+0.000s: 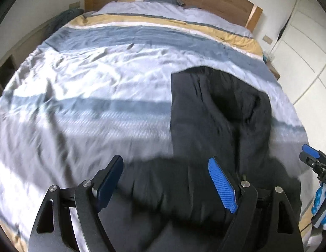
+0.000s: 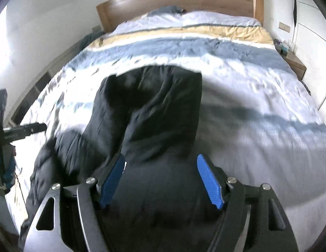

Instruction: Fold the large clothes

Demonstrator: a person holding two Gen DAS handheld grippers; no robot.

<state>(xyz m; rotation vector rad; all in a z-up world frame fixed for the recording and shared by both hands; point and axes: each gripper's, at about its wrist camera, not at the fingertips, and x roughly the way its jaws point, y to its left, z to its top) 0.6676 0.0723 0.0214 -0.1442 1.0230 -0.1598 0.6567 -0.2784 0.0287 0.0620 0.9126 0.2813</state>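
A large black garment (image 1: 215,115) lies rumpled on the bed, stretching from the near edge toward the middle; the right wrist view shows it (image 2: 154,105) running away from me with folds down its length. My left gripper (image 1: 165,161) hovers open over the garment's near left part, with nothing pressed between its blue pads (image 1: 221,187). Over the near end of the garment, my right gripper (image 2: 162,158) is open too, dark cloth beneath the gap. The right gripper (image 1: 312,155) also shows at the right edge of the left wrist view, held by a gloved hand (image 1: 321,199).
The bed's striped duvet (image 1: 89,96) in pale blue, grey-blue and yellow spreads wide to the left of the garment. A wooden headboard (image 2: 184,0) stands at the far end. A nightstand (image 2: 295,65) and white wardrobe doors (image 1: 305,42) are at the right.
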